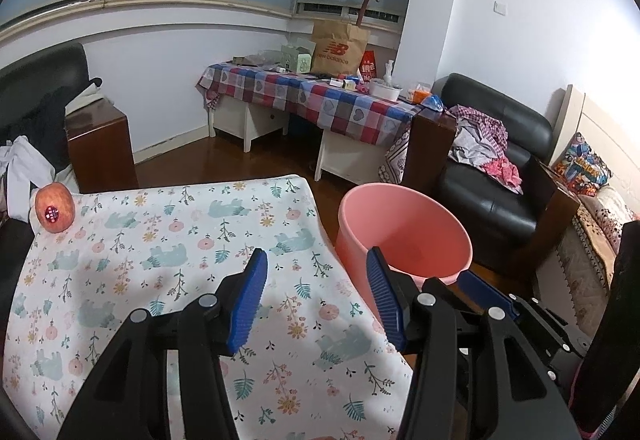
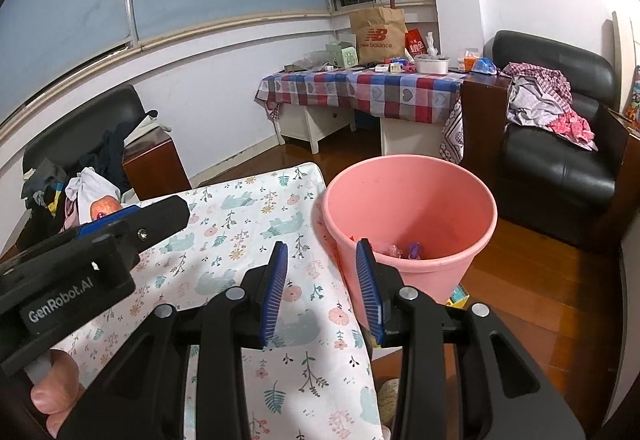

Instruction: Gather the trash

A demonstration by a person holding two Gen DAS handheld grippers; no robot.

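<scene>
- The worktop (image 1: 168, 240) is the biggest thing here; it wears a cloth with bears and flowers; I see no scraps lying on the cloth in either view.
- The pink bucket (image 2: 412, 200) stands on the floor just beside the worktop's right edge; in the right wrist view it sits at about 1 o'clock from the fingers; small bits of trash (image 2: 404, 250) lie at its bottom, pink and purple, too small to name.
- The left hand-held gripper (image 1: 316, 296) hangs over the worktop near its right edge; its blue fingers are spread apart and hold nothing; the bucket is at about 1 o'clock from it, close by.
- The right hand-held gripper (image 2: 322, 288) is over the edge of the worktop too, with the bucket rim just past its right finger; its fingers are spread wide and hold nothing.
- The apple (image 1: 54, 207) sits at the far left corner of the worktop, at about 10 o'clock from the left hand-held gripper and well apart from it; it looks like food, not trash, though I cannot be sure.
- I think a drop into the bucket is done, or the job is near its end; the next move calls for a look around for more trash, then a reach and a pinch; some small thing lies on the floor by the bucket, but I cannot tell what it is.
</scene>
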